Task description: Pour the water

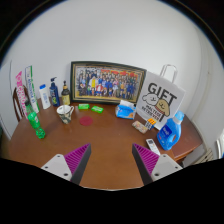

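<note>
Your gripper (110, 160) is released, fingers spread with nothing between them. The green bottle (36, 123) stands upright, long axis vertical, far left on the wooden table (105, 140), with a cup (65, 113) just right of it. A framed photo (107, 82), a gift bag (160, 100) and a blue container (171, 132) sit beyond and to the right.

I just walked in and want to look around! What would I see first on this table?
Your eye would go first to the big framed group photo leaning against the wall at the back of the wooden table. Next is the white sign with large black letters, to the right of the photo, with a blue bottle in front of it. Close up, the claw is open, holding nothing.
</note>
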`<state>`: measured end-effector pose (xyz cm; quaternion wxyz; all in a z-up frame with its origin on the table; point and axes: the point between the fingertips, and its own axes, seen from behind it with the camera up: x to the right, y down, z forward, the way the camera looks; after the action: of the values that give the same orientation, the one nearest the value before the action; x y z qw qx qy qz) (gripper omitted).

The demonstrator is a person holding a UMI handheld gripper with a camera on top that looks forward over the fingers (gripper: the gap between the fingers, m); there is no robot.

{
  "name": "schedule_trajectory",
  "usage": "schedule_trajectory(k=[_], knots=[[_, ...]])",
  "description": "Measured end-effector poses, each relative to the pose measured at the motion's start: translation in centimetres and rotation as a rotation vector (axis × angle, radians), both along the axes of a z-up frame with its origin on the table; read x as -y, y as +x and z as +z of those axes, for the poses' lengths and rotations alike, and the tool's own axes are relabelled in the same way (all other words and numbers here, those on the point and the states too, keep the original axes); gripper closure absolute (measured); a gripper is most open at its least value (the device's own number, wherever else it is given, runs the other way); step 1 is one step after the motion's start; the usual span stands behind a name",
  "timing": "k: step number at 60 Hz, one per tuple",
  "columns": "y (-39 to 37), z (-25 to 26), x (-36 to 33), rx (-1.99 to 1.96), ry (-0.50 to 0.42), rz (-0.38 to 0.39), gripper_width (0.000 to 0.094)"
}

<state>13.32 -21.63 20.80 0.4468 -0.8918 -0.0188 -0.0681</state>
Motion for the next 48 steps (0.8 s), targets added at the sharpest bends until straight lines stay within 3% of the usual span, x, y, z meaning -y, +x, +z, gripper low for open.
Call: schedule_trajectory(k=[16, 38, 48], knots=[[-7.3, -1.5, -0.9, -0.029, 0.008, 0.077, 0.0082], [-29.7, -5.6, -2.2, -0.148, 0.040, 0.284, 0.0075], [-37.7, -7.4, -6.0, -0.197, 0.101, 0.279, 0.0077]])
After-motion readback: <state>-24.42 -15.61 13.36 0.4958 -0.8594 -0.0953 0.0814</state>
